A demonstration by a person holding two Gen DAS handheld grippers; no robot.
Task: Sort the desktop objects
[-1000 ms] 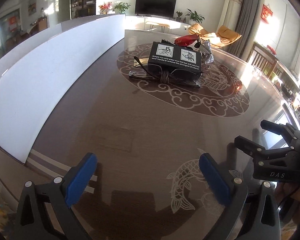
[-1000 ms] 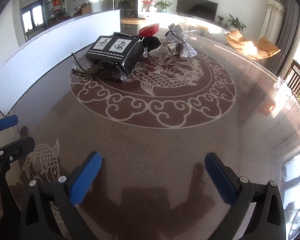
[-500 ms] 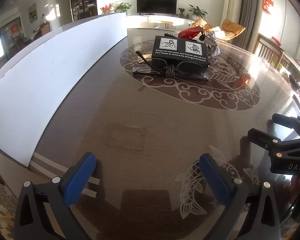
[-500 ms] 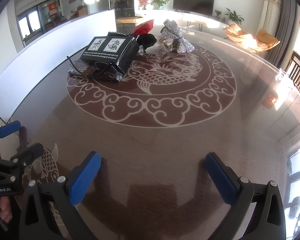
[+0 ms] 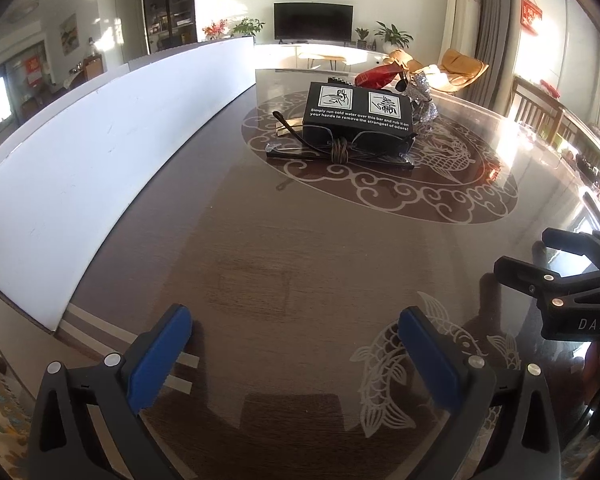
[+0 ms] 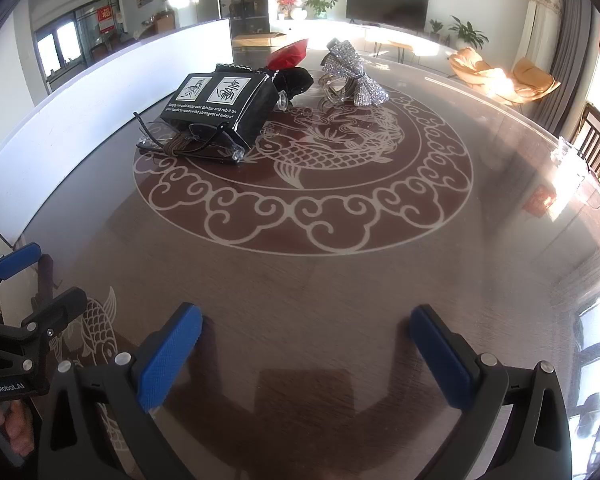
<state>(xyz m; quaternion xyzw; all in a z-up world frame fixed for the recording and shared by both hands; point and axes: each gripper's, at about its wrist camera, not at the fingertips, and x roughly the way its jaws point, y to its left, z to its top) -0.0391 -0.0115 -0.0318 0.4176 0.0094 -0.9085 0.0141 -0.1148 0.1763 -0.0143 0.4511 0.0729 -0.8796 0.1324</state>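
Note:
A pile of objects lies far ahead on the round patterned table [image 6: 340, 280]: a black printed box [image 5: 360, 110] [image 6: 216, 102], black-framed glasses [image 5: 340, 152] [image 6: 184, 140] with a brown knotted cord leaning at its front, a red pouch [image 6: 290, 54] [image 5: 378, 76], a black soft item [image 6: 296, 80] and a silver glitter bow [image 6: 350, 68] [image 5: 422, 98]. My left gripper [image 5: 296, 344] is open and empty over the near table edge. My right gripper [image 6: 306, 340] is open and empty, beside the left one.
A long white board [image 5: 112, 148] stands along the table's left side. Each gripper shows in the other's view: the right one [image 5: 532, 256] at the right edge, the left one [image 6: 40, 276] at the left edge. Wooden chairs [image 6: 598, 148] stand at the far right.
Both grippers have tilted up slightly and drifted a little toward the pile; both stay open and empty. The objects have not moved.

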